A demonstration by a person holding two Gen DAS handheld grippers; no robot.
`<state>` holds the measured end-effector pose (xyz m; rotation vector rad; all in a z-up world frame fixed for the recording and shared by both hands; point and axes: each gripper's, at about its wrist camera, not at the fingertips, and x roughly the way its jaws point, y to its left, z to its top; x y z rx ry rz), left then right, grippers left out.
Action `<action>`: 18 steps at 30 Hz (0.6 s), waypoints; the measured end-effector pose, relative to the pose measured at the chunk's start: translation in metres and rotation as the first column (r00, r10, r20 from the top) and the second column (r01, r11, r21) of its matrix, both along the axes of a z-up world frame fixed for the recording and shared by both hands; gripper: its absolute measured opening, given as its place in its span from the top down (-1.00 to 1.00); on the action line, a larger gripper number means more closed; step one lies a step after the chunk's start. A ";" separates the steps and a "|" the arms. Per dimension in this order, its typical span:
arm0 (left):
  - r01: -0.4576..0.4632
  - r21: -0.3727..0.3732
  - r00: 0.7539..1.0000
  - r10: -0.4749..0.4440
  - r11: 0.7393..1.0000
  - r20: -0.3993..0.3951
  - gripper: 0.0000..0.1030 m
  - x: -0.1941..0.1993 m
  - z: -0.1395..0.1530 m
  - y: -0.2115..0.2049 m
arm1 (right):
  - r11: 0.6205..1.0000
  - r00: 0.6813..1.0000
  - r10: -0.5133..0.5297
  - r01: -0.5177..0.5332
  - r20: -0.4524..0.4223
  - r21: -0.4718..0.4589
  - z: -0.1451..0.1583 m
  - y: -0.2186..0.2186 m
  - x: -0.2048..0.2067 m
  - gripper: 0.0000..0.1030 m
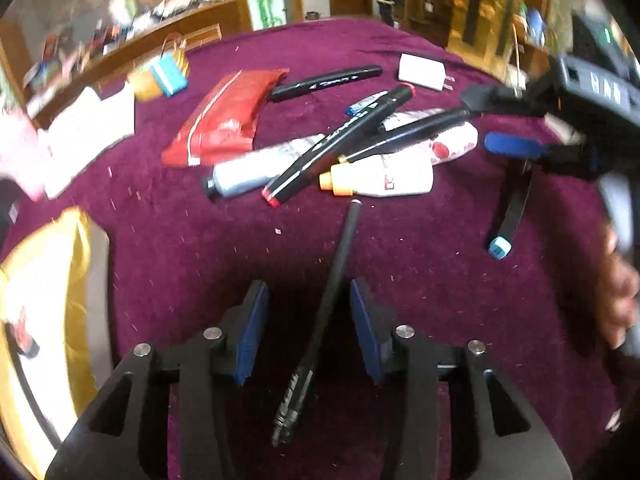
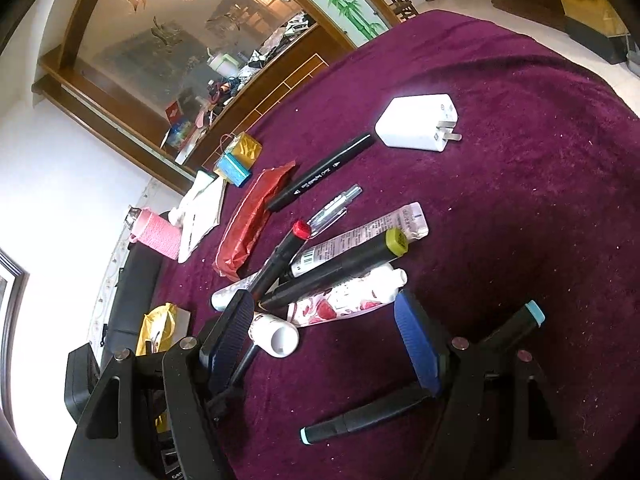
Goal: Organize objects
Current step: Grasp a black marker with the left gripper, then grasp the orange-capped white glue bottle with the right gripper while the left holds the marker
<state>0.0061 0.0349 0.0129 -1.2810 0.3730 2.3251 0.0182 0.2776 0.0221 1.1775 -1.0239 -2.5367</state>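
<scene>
Barely started, I'd say: nearly everything lies jumbled on the purple cloth (image 2: 520,160) and nothing I can see is sorted into a group or container yet.

My left gripper (image 1: 310,332) hangs over a thin black pen (image 1: 320,320), which lies on the cloth between the blue pads. The pads are spread a little and, as far as I can tell, not pressing on it: there is a clear gap on the left side and the pen sits close to the right pad.

My right gripper (image 2: 324,336) stands open and empty above the near edge of the pile, with a small white bottle (image 2: 276,334) just beside its left finger.

Now the count, as far as I can make it out. Markers: five.
- one with red caps (image 2: 280,256)
- one with a yellow-green cap (image 2: 340,268)
- a plain black one (image 2: 320,172) off by itself
- two with light blue caps, one lying near my fingers (image 2: 360,416) and one behind the right finger (image 2: 516,324)

Pens: two, counting the clear one (image 2: 332,206). Tubes: three, I think, though they overlap. One red pouch (image 2: 252,220), one white charger (image 2: 416,122), one small white bottle.

All of that is left to sort.
</scene>
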 end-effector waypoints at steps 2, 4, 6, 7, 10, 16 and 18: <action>-0.009 0.017 1.000 0.009 1.000 0.012 0.55 0.002 0.001 -0.004 | 1.000 1.000 -0.001 0.000 0.010 0.008 -0.002 0.000 0.000 -0.31; -0.008 0.004 1.000 0.008 1.000 0.005 0.89 0.010 0.002 -0.006 | 1.000 1.000 -0.001 0.001 0.018 0.015 -0.004 -0.001 0.000 -0.31; -0.013 0.021 1.000 0.013 1.000 0.012 0.89 0.016 0.002 -0.011 | 1.000 1.000 0.009 -0.010 0.018 0.015 -0.005 -0.003 -0.001 -0.31; -0.021 0.035 1.000 0.020 0.999 0.019 0.89 0.018 0.002 -0.016 | 1.000 1.000 0.015 -0.015 0.016 0.022 -0.005 -0.005 0.000 -0.31; -0.064 0.126 0.997 0.057 0.990 0.056 0.89 0.024 0.004 -0.035 | 0.998 1.000 0.029 -0.029 0.013 0.059 -0.005 -0.012 0.000 -0.31; -0.126 0.264 0.991 0.109 0.956 0.077 0.88 0.039 0.014 -0.068 | 0.982 0.997 0.070 -0.067 -0.010 0.176 0.010 -0.034 0.003 -0.31; -0.133 0.285 0.990 0.117 0.949 0.075 0.88 0.045 0.019 -0.075 | 0.974 0.995 0.095 -0.088 -0.024 0.208 0.021 -0.045 0.002 -0.31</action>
